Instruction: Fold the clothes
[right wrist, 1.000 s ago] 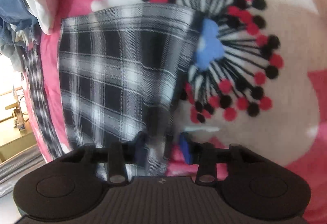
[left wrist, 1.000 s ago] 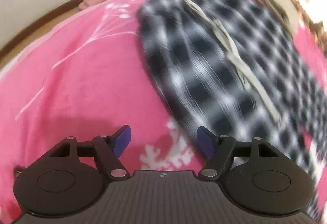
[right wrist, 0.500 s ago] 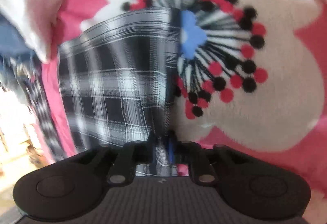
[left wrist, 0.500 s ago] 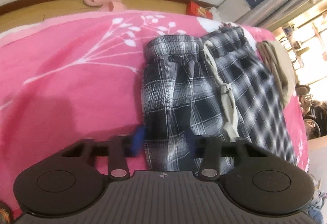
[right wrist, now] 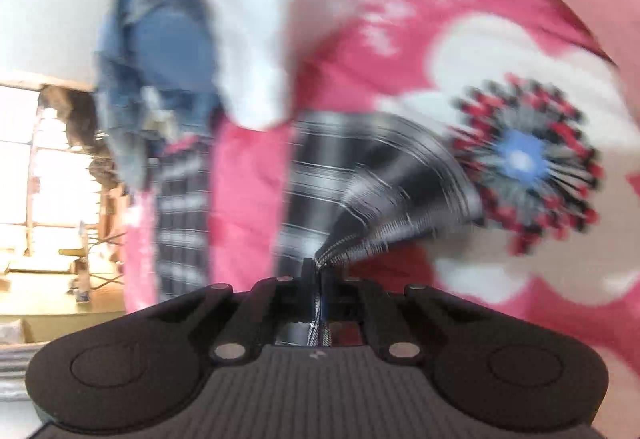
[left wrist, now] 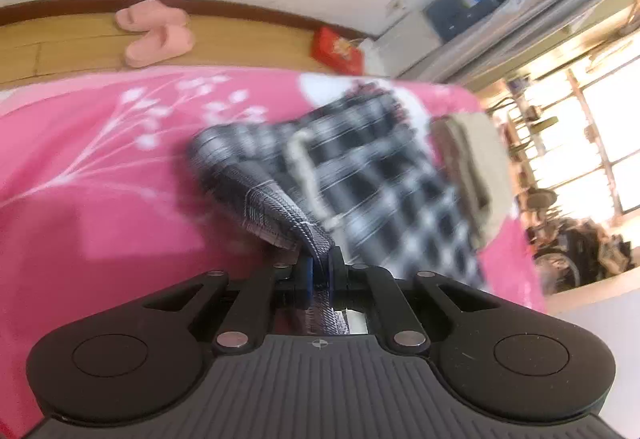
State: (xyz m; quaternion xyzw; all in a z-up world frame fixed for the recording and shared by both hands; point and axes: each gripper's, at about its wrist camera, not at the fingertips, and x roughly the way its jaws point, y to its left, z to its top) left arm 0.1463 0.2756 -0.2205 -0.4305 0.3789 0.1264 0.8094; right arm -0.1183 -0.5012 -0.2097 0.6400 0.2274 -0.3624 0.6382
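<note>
Black-and-white plaid trousers (left wrist: 372, 179) with a beige drawstring (left wrist: 304, 175) lie on a pink blanket (left wrist: 100, 179). My left gripper (left wrist: 319, 269) is shut on the edge of the trousers near the waistband, and the pinched cloth rises off the blanket toward the fingers. In the right wrist view my right gripper (right wrist: 318, 273) is shut on the hem of a trouser leg (right wrist: 372, 191), which fans up from the blanket (right wrist: 480, 7) into the jaws. The other leg (right wrist: 180, 215) lies flat to the left.
A beige garment (left wrist: 476, 179) lies beyond the trousers. Blue jeans (right wrist: 160, 59) and a white garment (right wrist: 248, 39) are heaped on the bed. Pink slippers (left wrist: 156, 31) and a red box (left wrist: 336, 51) sit on the wooden floor by the wall.
Both grippers closed on the plaid trousers and lifted. The left went from wide open beside the cloth to pinching its edge; the right raised the hem clear of the blanket.
</note>
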